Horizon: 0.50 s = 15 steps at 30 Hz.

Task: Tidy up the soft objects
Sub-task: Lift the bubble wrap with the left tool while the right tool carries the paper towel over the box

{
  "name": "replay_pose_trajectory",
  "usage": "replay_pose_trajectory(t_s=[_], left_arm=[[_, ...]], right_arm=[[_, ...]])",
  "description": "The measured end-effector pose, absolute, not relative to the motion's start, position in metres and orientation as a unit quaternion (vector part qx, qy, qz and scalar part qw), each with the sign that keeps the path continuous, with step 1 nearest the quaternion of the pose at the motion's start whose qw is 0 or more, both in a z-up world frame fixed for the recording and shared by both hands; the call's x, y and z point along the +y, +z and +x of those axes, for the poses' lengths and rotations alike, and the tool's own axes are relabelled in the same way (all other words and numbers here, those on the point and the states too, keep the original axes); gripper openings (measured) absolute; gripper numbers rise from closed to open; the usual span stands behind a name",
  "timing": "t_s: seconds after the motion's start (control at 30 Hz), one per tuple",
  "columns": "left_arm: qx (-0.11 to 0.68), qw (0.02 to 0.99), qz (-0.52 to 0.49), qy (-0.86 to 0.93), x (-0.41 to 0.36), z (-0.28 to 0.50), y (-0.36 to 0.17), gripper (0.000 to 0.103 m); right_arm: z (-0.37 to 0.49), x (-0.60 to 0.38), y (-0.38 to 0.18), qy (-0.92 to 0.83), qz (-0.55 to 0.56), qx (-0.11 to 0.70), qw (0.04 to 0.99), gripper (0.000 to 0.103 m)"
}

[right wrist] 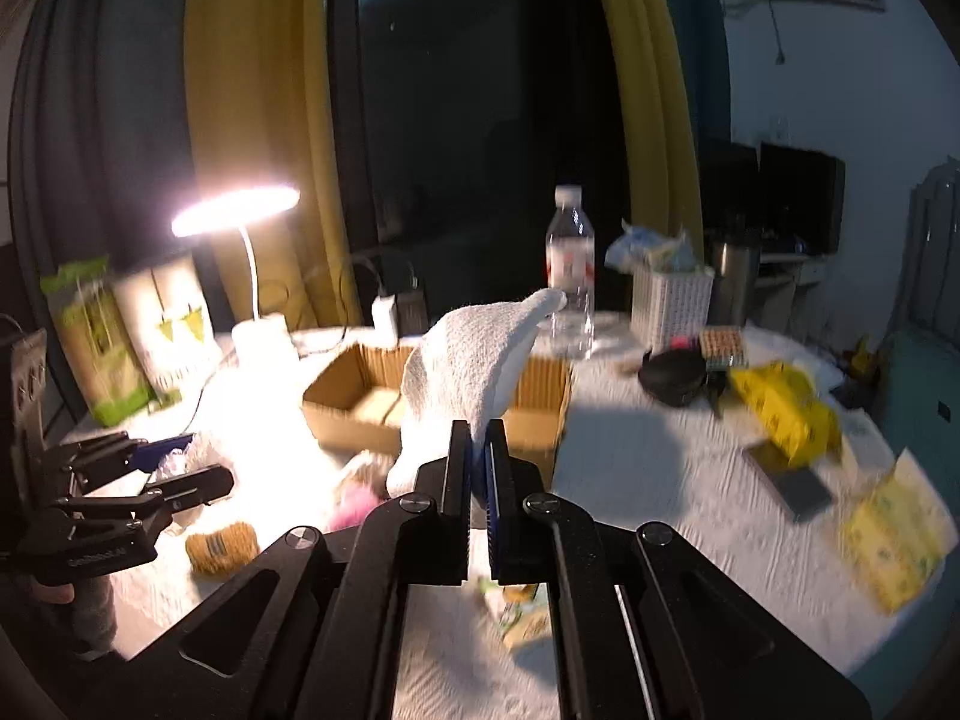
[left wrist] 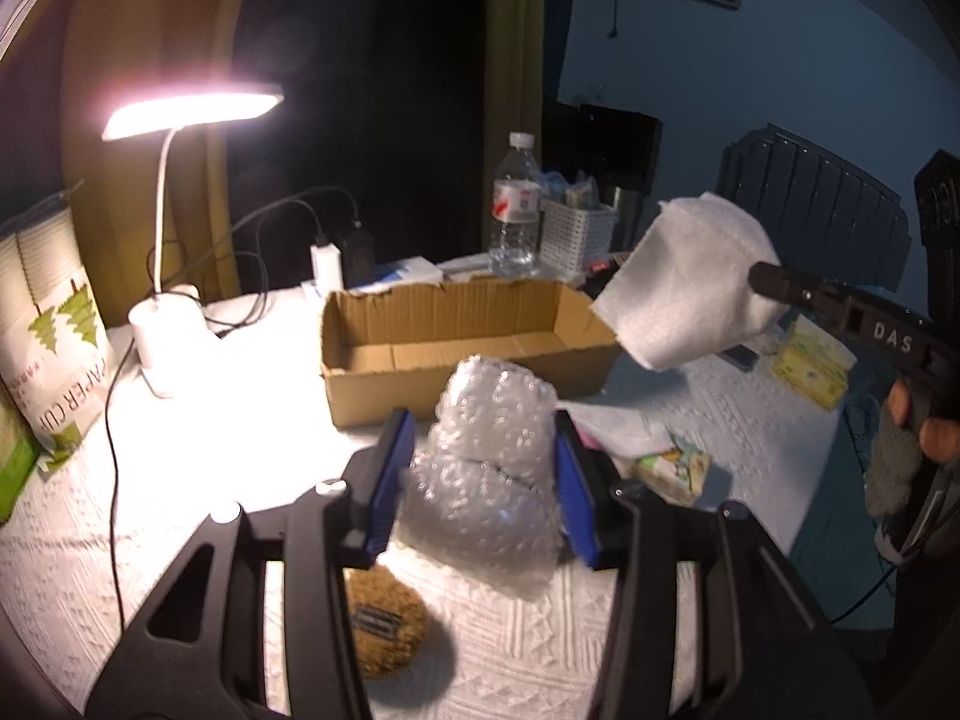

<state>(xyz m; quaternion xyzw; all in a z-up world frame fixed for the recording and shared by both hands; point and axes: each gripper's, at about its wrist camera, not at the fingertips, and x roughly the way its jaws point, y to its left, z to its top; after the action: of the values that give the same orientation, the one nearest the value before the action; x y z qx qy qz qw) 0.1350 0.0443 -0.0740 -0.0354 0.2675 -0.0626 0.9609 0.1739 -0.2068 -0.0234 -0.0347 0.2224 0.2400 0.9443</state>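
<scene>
We have both tools loaded: our left gripper (left wrist: 486, 468) is closed on a wad of bubble wrap (left wrist: 492, 468), its blue pads (left wrist: 393, 468) pressing into either side of the bundle, which is held just above the white tablecloth (left wrist: 528, 648) in front of the open cardboard box (left wrist: 456, 330). Our right gripper (right wrist: 478, 480) is pinched tight on a white towel (right wrist: 474, 360), lifted over the near right corner of the box and drooping from the jaws. Both items look very light and fully compliant; we judge the bubble wrap springy and a bit slick, so a grip across its thick middle should hold best, while the towel will sag and swing, so holding it by a bunched fold suits it. A brown scouring pad (left wrist: 384, 624) and a small printed packet (left wrist: 669, 471) lie on the cloth nearby, and neither is in the box yet
</scene>
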Motion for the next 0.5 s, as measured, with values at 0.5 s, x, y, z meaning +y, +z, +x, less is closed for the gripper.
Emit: replay_pose_trajectory(t_s=[0.5], left_arm=[[0.25,0.968,-0.029,-0.017,0.063,0.193,-0.056,0.047]], right_arm=[[0.234,-0.212,-0.023,0.262,-0.017,0.22,0.939,0.005]])
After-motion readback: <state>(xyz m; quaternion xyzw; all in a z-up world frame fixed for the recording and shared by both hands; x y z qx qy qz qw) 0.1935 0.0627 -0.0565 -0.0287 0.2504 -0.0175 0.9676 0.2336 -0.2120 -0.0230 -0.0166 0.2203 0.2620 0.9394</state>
